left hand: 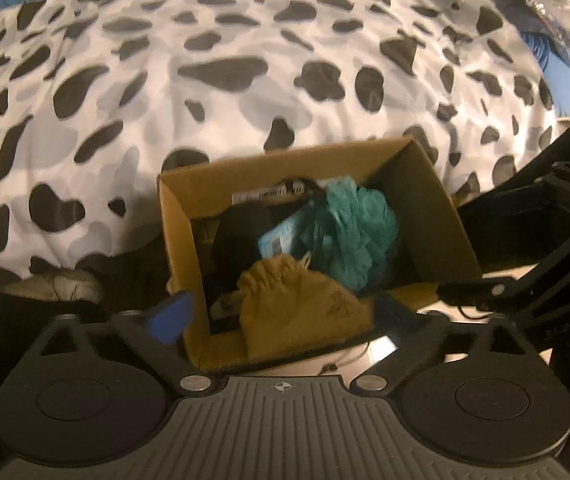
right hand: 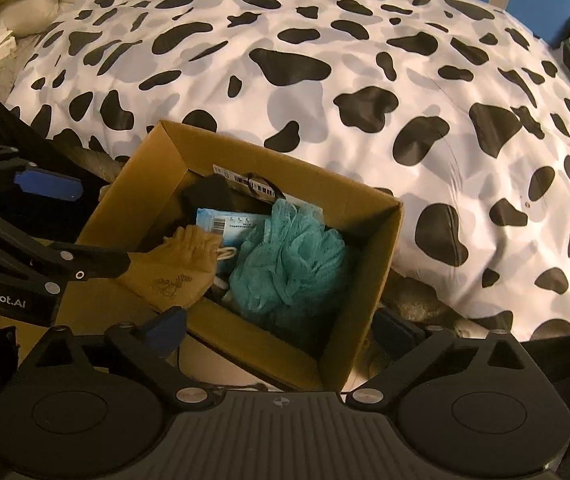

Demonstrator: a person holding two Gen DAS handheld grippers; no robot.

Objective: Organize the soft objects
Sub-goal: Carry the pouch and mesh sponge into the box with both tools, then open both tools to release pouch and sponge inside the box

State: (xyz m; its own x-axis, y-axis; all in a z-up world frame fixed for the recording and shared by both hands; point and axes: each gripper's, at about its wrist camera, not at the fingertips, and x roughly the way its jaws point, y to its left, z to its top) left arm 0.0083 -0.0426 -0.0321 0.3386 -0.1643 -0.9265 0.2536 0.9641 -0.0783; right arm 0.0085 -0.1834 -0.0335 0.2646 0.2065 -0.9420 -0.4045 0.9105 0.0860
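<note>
So, nearly done by my reckoning: the cardboard box (right hand: 369,240) sits at the foot of the cow-print duvet (right hand: 325,80), and the soft things I can see are inside it. The teal mesh sponge (right hand: 289,264) lies toward the box's right wall. The tan drawstring pouch (right hand: 173,276) lies against the box's near-left wall, its bottom edge riding up over the rim rather than sunk in. A pale blue packet (right hand: 229,226) is in the middle of the box, half under the sponge and the pouch, and something black (right hand: 209,194) is tucked in the far-left corner; I cannot tell what it is.

No loose soft item shows on the duvet near the box. What may be left: nudging the pouch fully down.

My left claw (left hand: 285,312) hangs over the box's near rim, tilted steeply down, fingers spread wide with the pouch below and between them, not pinched. My right claw (right hand: 281,328) hovers above the box's near wall, also pointing steeply down, fingers wide apart, gripping nothing
</note>
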